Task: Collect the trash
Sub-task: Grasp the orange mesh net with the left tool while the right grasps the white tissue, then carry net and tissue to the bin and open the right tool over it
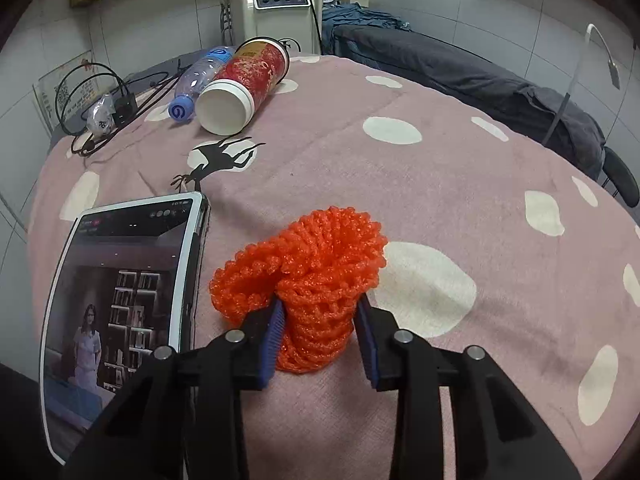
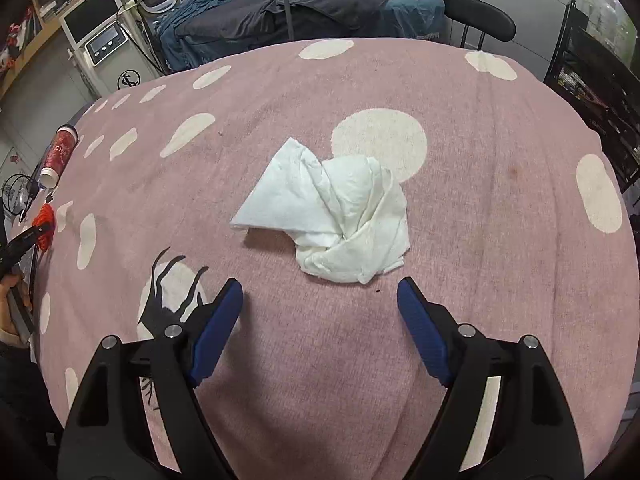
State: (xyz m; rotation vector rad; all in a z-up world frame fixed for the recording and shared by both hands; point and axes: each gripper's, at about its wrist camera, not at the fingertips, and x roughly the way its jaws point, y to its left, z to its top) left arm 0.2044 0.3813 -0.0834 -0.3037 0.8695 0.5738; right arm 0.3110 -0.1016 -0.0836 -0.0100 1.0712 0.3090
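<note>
Pinching the orange foam fruit net (image 1: 316, 280) in my left gripper (image 1: 320, 332) on the pink bedspread (image 2: 480, 160), I am hovering my right gripper (image 2: 320, 312), jaws spread and empty, just short of the crumpled white tissue (image 2: 336, 216) lying straight ahead.

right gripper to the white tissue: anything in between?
Nothing. In the right wrist view only bare pink blanket lies between the open right gripper and the crumpled white tissue just ahead of its fingertips.

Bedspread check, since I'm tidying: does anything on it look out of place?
Yes. A crumpled white tissue lies mid-blanket, an orange foam net sits pinched in the left gripper, and a red cup and plastic bottle lie tipped over.
</note>
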